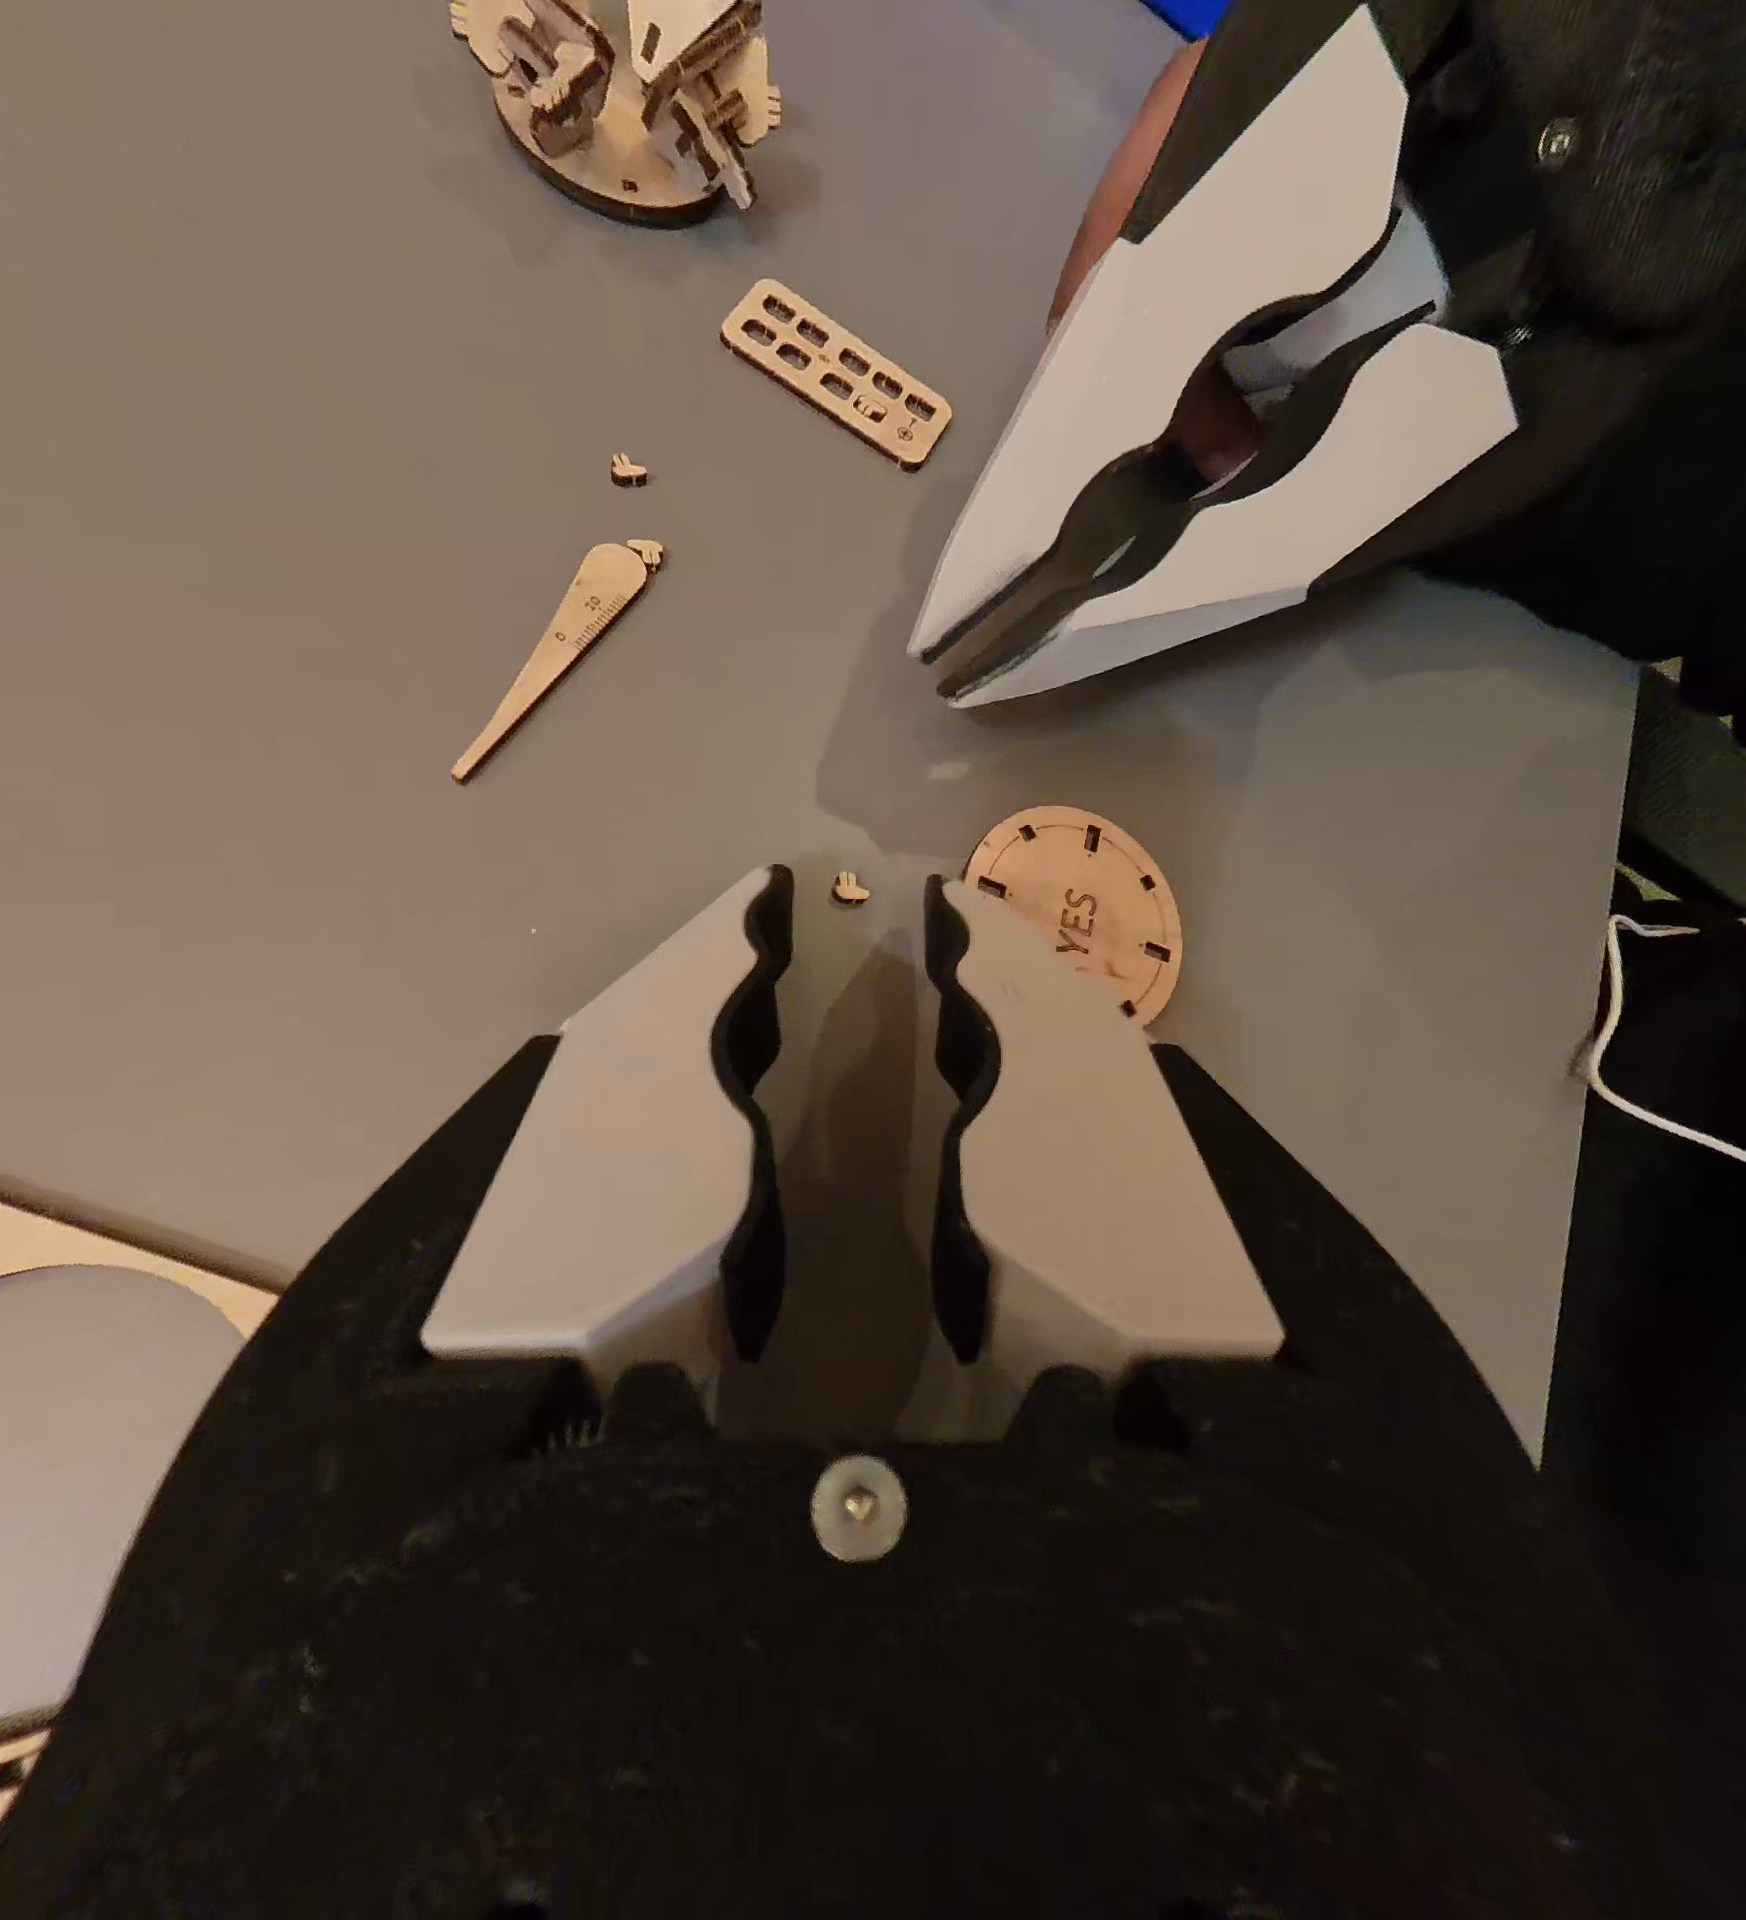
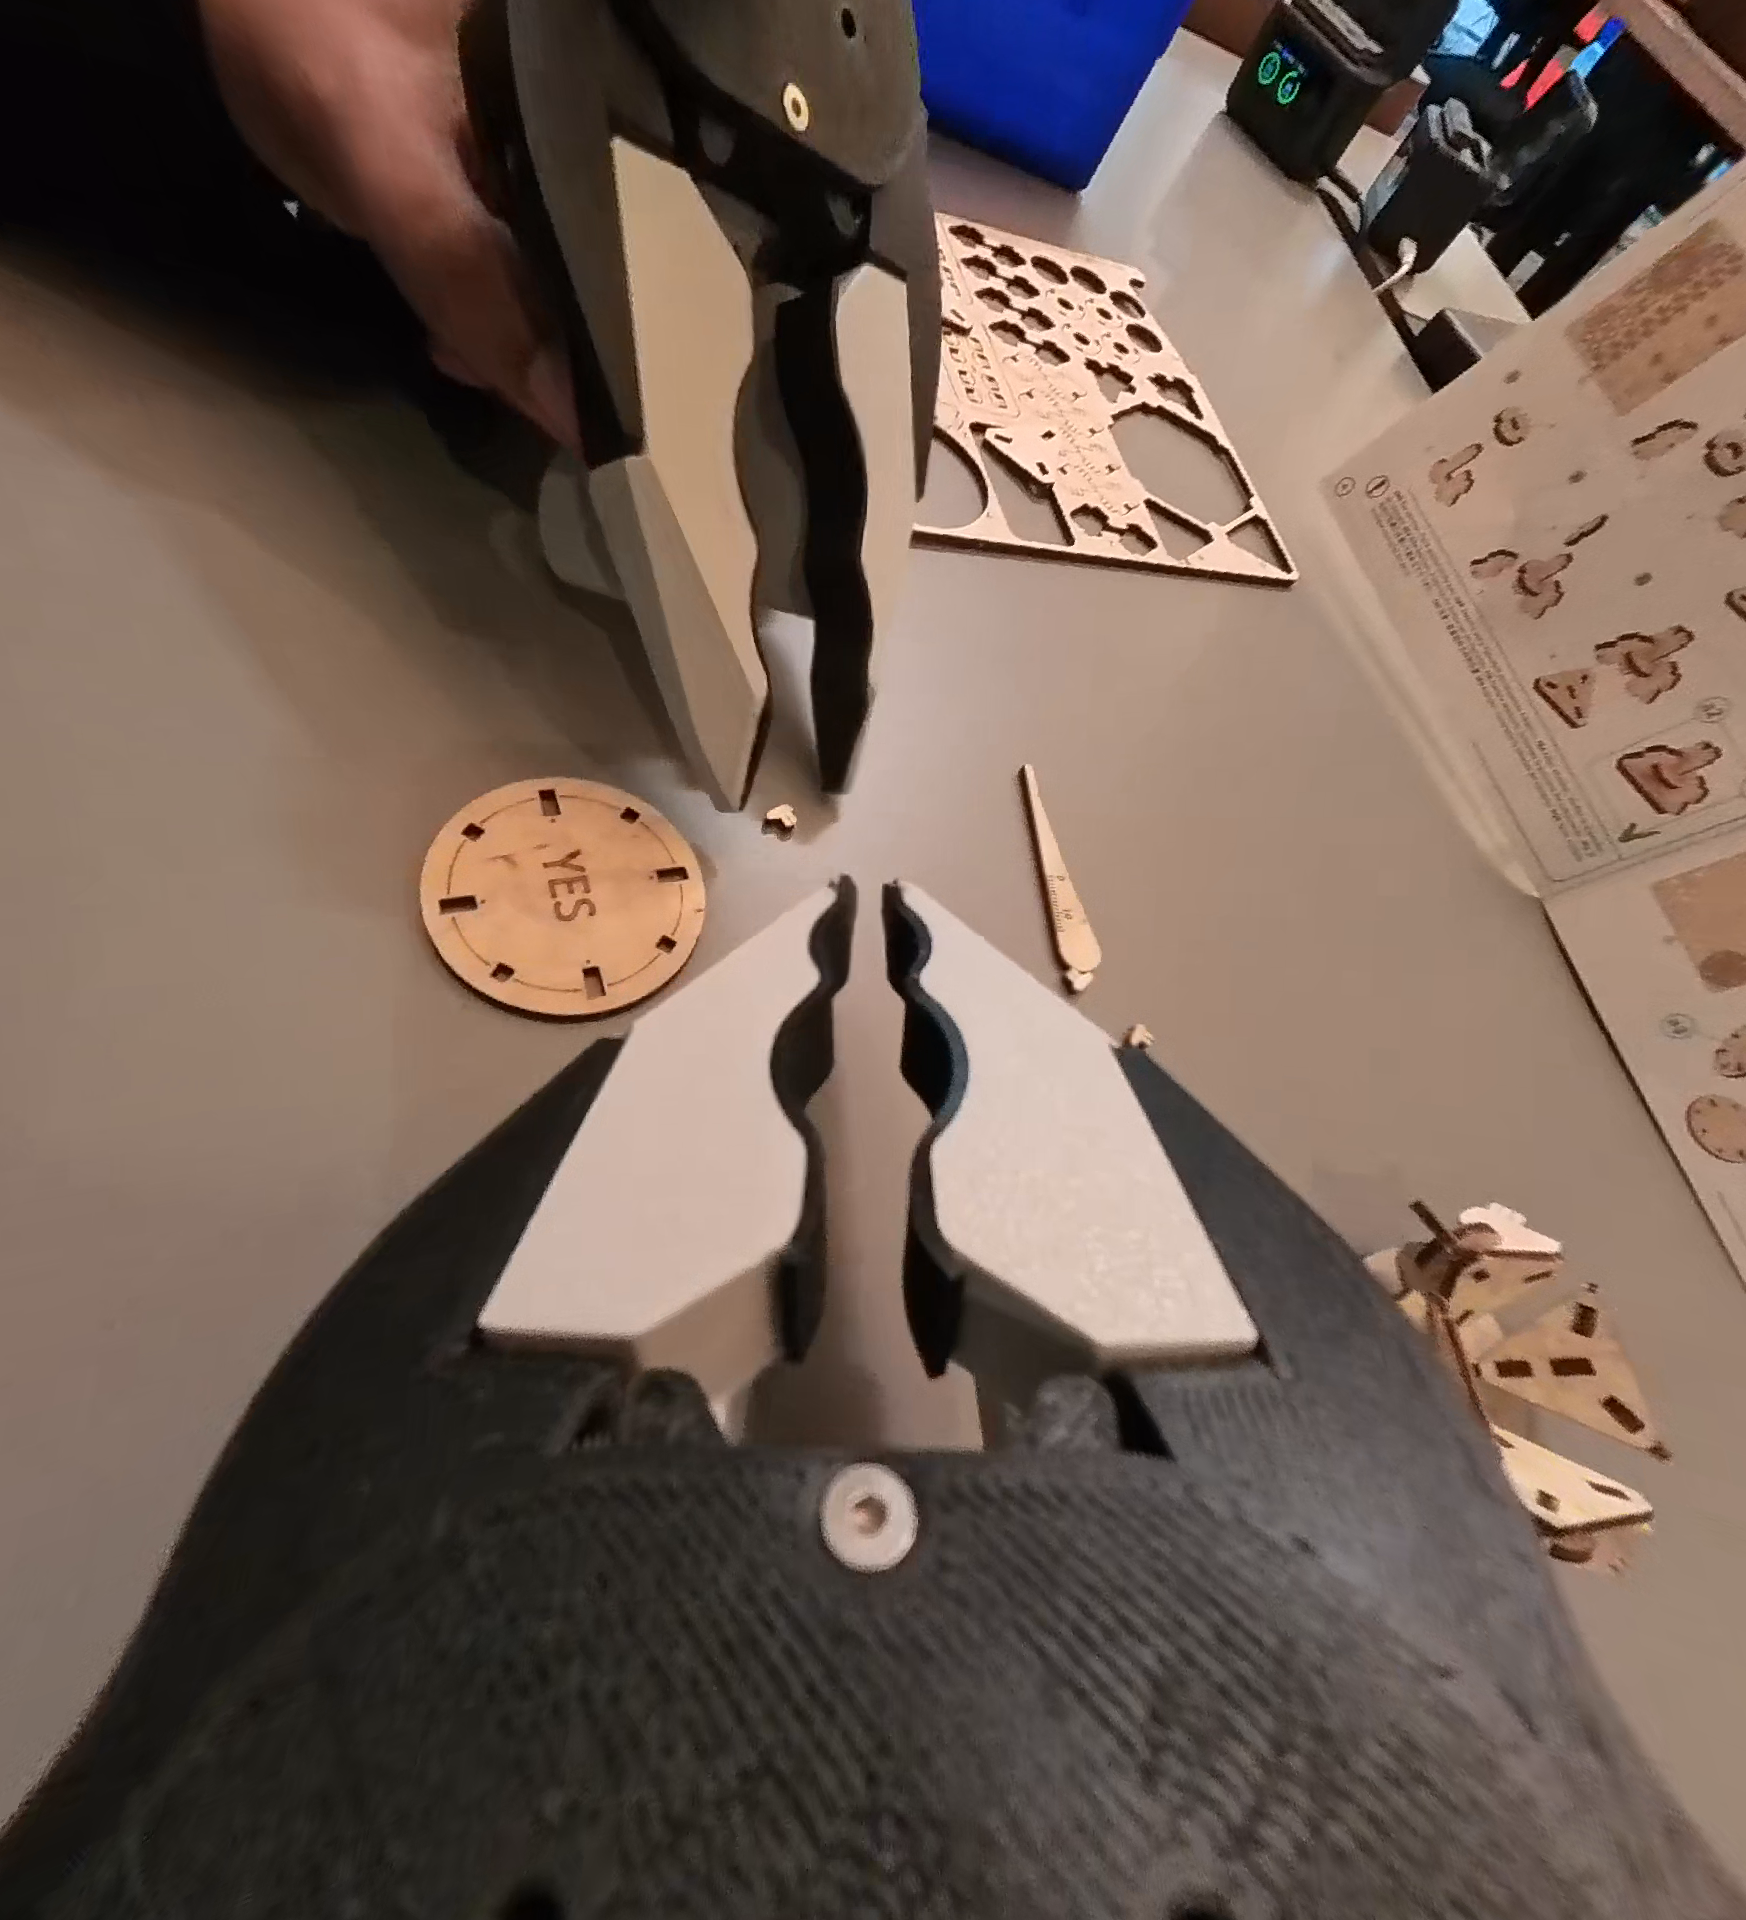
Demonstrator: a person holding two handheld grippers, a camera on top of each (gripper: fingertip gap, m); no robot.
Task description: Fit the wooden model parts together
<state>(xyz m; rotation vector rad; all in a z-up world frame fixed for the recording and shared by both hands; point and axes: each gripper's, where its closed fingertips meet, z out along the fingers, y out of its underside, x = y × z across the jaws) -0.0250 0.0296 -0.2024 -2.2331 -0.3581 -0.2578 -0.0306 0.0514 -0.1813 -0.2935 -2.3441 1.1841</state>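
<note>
The left gripper (image 1: 858, 883) hangs low over the grey tabletop (image 1: 225, 520) with its fingers spread and nothing gripped. A tiny pale wooden peg (image 1: 849, 886) lies on the table just past the tips, in line with the gap and touching neither pad. Just to the right of it, partly under the right-hand finger, lies a round flat wooden disc with slots around its rim (image 1: 1087, 914).

The right gripper (image 2: 861, 888) points toward the left one from the opposite side, its tips near the same peg; its fingers are nearly together, with only a narrow slit of table between them, and they pinch nothing.

Farther out lie a tapered wooden pointer with a scale engraved on it (image 1: 557, 655), another small peg (image 1: 628, 471), a slotted rectangular wooden plate (image 1: 836, 374), and a partly built wooden model on a round base (image 1: 630, 104).
</note>
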